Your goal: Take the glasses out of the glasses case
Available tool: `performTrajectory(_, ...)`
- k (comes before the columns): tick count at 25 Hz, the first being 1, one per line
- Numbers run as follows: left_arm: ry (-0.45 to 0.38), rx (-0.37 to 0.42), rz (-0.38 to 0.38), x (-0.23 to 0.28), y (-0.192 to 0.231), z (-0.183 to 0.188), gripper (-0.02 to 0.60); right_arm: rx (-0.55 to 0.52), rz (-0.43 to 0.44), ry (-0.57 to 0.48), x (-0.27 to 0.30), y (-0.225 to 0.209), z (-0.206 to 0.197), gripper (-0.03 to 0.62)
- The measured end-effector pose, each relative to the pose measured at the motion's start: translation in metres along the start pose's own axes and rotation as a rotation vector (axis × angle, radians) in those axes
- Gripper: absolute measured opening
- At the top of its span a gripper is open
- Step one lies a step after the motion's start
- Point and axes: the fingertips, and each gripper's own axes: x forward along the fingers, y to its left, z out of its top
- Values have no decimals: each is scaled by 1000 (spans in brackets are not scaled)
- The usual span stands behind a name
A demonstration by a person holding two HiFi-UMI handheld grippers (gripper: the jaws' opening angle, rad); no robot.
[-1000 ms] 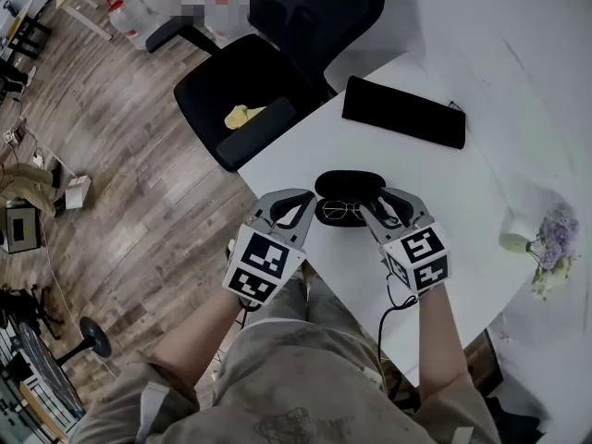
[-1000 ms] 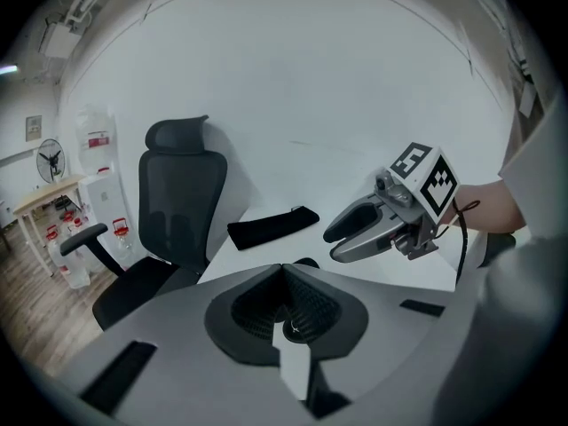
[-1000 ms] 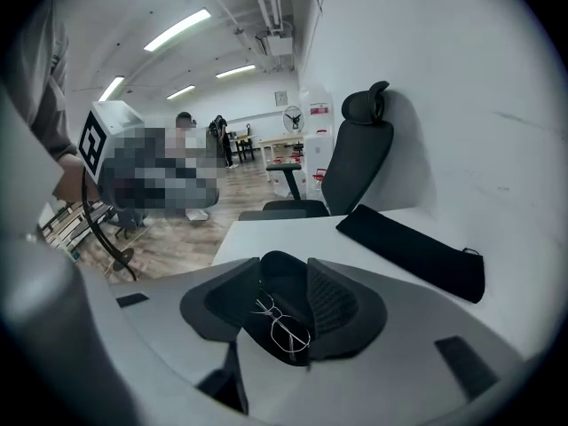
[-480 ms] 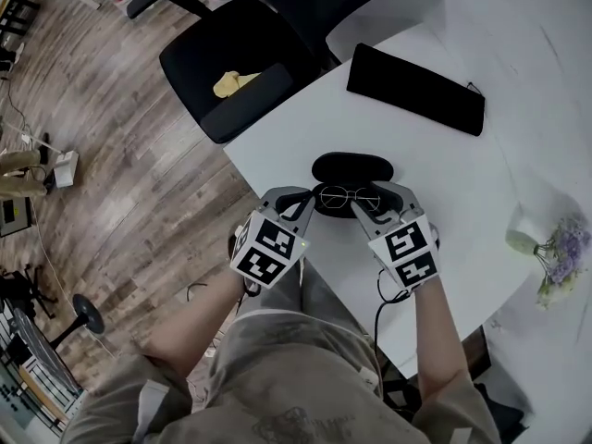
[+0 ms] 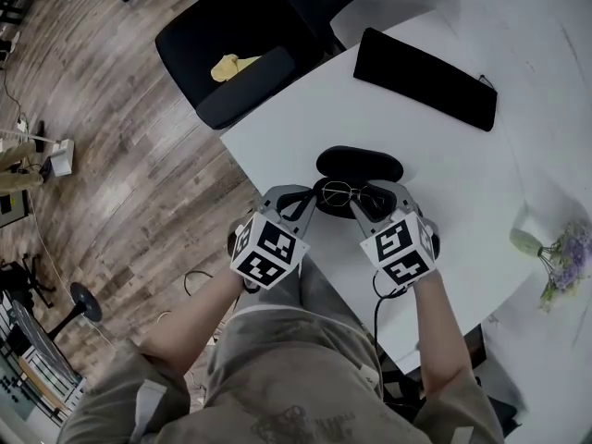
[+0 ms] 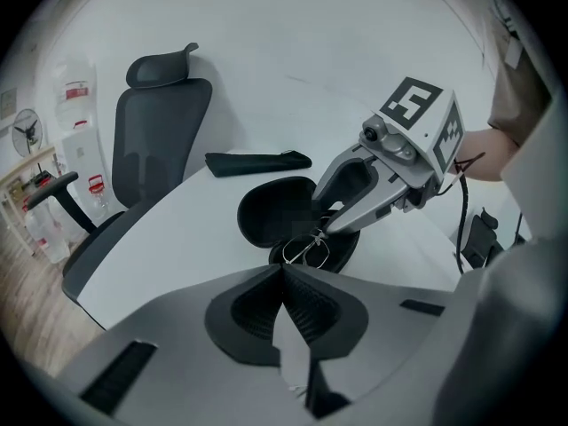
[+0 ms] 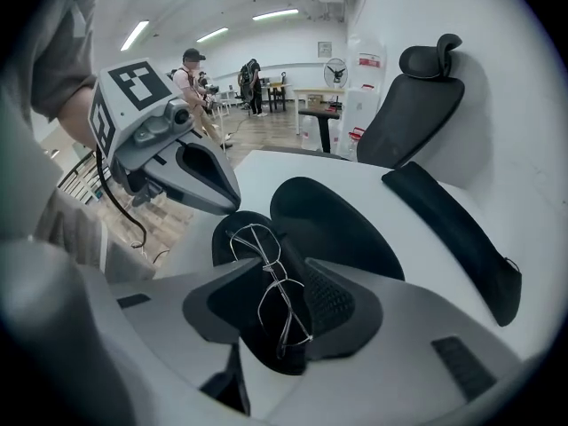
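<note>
An open black glasses case (image 5: 363,162) lies on the white table (image 5: 444,183), lid tipped back. The thin wire-rimmed glasses (image 5: 350,192) rest in its base. My right gripper (image 5: 358,202) points steeply down at the case's right end. In the right gripper view its jaws (image 7: 286,264) straddle the glasses (image 7: 251,238) and are closing, with a gap still showing at the pads. My left gripper (image 5: 312,198) sits at the case's left end. In the left gripper view its jaws (image 6: 284,269) meet at the tips, just short of the case (image 6: 275,209) rim.
A long flat black pouch (image 5: 425,80) lies at the table's far side. A black office chair (image 5: 236,49) with a yellow object (image 5: 231,66) stands beyond the table's left corner. A small vase of flowers (image 5: 553,248) is at the right. The table edge runs close to the person's body.
Both grippers have come down onto the case. The right gripper now has the glasses between its jaws, and the jaws have narrowed a little. The left stayed shut.
</note>
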Motion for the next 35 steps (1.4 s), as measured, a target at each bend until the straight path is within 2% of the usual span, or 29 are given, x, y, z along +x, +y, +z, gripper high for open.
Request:
performTrajectory(5, -5, 17, 20, -1, 2, -6, 17, -73, 18, 52, 6, 7, -6, 149)
performTrajectory(9, 74, 43, 54, 8, 7, -25, 15, -147, 34, 98, 8, 14, -9, 120)
performTrajectory(12, 76, 43, 45, 8, 4, -29, 15, -169, 37, 120, 9, 19, -10, 98)
performTrajectory(14, 52, 13, 32, 8, 2, -24, 15, -163, 32, 124, 10, 19, -10, 94)
performTrajectory(24, -110, -237, -11, -7, 8, 2, 17, -164, -8, 124, 11, 13, -9, 92)
performTrajectory(29, -62, -182, -29, 0, 2, 2, 15, -163, -25, 125, 12, 12, -8, 92)
performTrajectory(35, 43, -119, -13, 4, 2, -17, 17, -171, -49, 128, 12, 11, -8, 97)
